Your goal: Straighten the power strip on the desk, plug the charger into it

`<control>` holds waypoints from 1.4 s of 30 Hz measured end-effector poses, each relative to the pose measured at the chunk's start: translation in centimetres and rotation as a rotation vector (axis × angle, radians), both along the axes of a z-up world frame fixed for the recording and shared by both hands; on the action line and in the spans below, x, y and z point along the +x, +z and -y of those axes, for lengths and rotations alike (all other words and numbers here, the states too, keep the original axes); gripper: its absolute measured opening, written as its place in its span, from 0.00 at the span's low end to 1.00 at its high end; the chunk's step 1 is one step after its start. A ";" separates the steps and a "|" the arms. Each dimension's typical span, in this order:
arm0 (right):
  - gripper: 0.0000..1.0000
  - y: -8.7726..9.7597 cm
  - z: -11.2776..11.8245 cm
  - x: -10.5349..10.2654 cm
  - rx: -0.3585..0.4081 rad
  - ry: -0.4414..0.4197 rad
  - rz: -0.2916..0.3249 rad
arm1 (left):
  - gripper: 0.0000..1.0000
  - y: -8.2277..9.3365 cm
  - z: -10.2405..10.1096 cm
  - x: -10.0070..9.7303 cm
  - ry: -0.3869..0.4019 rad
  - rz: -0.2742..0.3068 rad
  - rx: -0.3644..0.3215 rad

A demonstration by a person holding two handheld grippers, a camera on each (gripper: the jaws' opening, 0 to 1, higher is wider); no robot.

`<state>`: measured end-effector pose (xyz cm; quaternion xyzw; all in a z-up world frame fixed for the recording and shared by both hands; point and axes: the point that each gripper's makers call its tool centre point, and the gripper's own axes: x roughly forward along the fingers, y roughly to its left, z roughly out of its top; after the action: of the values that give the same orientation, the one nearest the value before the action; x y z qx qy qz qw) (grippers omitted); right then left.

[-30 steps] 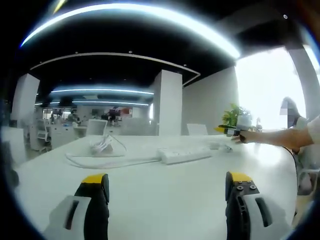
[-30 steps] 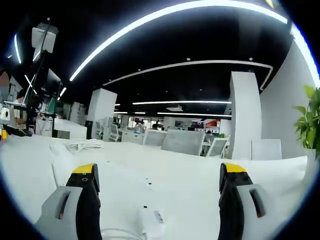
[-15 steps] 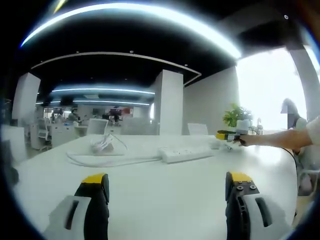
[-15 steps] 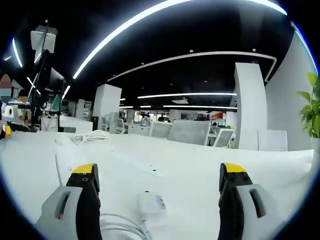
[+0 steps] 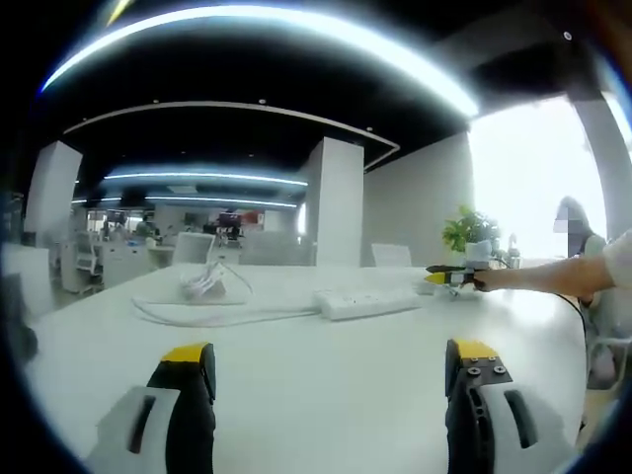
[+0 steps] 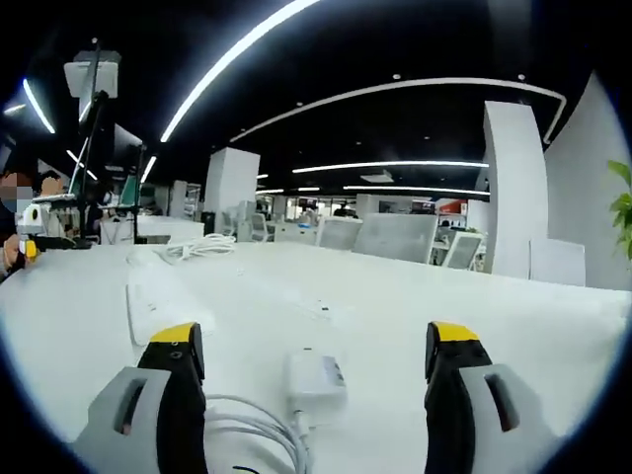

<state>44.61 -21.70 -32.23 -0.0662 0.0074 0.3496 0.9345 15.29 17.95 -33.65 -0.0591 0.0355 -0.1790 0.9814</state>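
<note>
My right gripper (image 6: 306, 360) has dropped closer to the charger (image 6: 316, 375), jaws wide and empty. My left gripper (image 5: 331, 380) hangs open, the power strip (image 5: 367, 303) untouched and askew on the desk (image 5: 326, 395).

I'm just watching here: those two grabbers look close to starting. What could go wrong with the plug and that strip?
The charger lies between the open right gripper, with its cable bunched beside it; a grab might catch the cable instead. The power strip sits loose on the smooth desk, so pushing a plug in might slide it. Its own cord loops nearby and could snag.
</note>
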 end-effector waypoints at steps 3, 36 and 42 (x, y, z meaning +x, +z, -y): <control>0.84 -0.8 0.3 0.0 -0.002 -0.004 -0.045 | 0.99 -0.1 0.1 -0.1 -0.004 -0.002 -0.002; 0.42 -3.3 0.7 0.3 -0.041 -0.034 -0.191 | 0.99 -0.3 0.0 -0.2 -0.013 -0.025 0.003; 0.31 -3.3 0.8 0.2 -0.070 -0.050 -0.190 | 0.99 -0.3 -0.1 -0.2 -0.010 -0.024 0.000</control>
<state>44.84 -22.45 -35.53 -0.0650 0.1097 0.3306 0.9351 15.10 18.06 -33.91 -0.0609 0.0473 -0.1830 0.9801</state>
